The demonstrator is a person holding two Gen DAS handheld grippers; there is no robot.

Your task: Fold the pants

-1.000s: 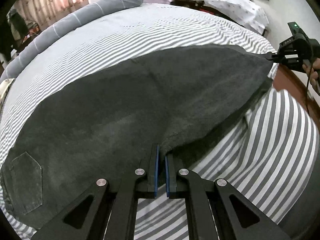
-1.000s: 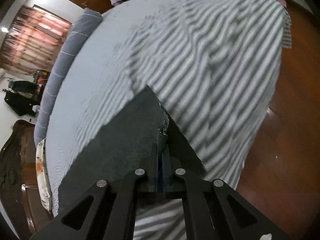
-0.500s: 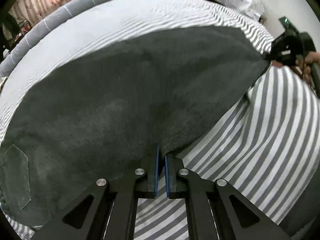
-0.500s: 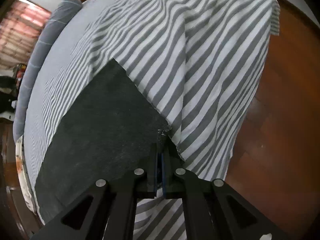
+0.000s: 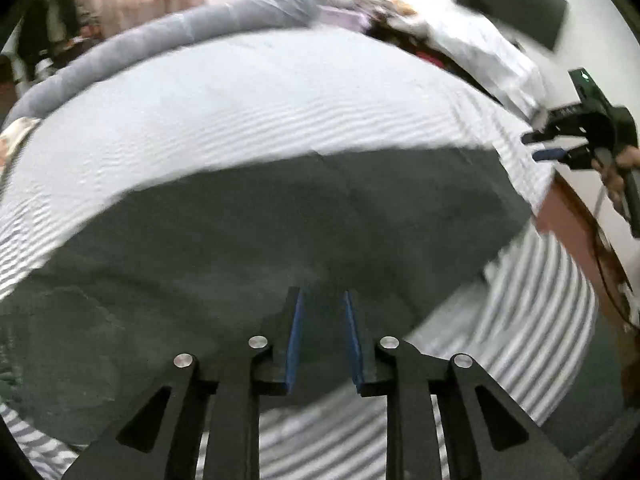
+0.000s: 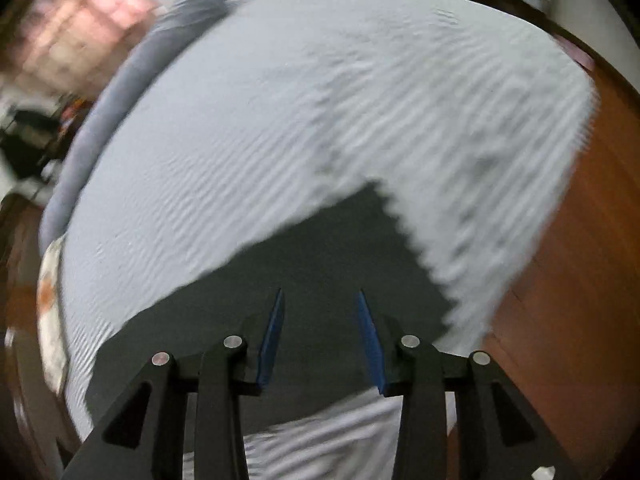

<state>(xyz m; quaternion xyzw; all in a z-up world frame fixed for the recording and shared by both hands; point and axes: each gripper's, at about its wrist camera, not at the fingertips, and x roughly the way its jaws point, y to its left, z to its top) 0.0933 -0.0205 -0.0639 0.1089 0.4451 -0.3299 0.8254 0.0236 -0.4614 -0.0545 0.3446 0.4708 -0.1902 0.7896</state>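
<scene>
The dark grey pants (image 5: 280, 240) lie spread flat across the striped bed sheet (image 5: 280, 92), one folded edge facing me. My left gripper (image 5: 322, 300) hovers over that near edge. Its jaws are opening, and the blue pads (image 5: 296, 332) stand apart with only cloth below them, nothing pinched. In the right wrist view my right gripper (image 6: 320, 300) hangs above the pants' end (image 6: 328, 264) near the corner (image 6: 376, 188). Its jaws are opening too and hold nothing. The left wrist view also shows the right gripper (image 5: 530, 147) at the far right, held in a hand (image 5: 624, 160).
A grey bolster (image 5: 160, 44) runs along the bed's far side. Piled clothes (image 5: 380, 8) and a white patterned cloth (image 5: 488, 52) lie beyond it, below a dark screen (image 5: 512, 4) on the wall. Wooden floor (image 6: 580, 240) borders the bed's right edge.
Both grippers were shut on the pants' edge and have let go. Their jaws now stand apart, both have lifted away, and the pants rest on the bed.
</scene>
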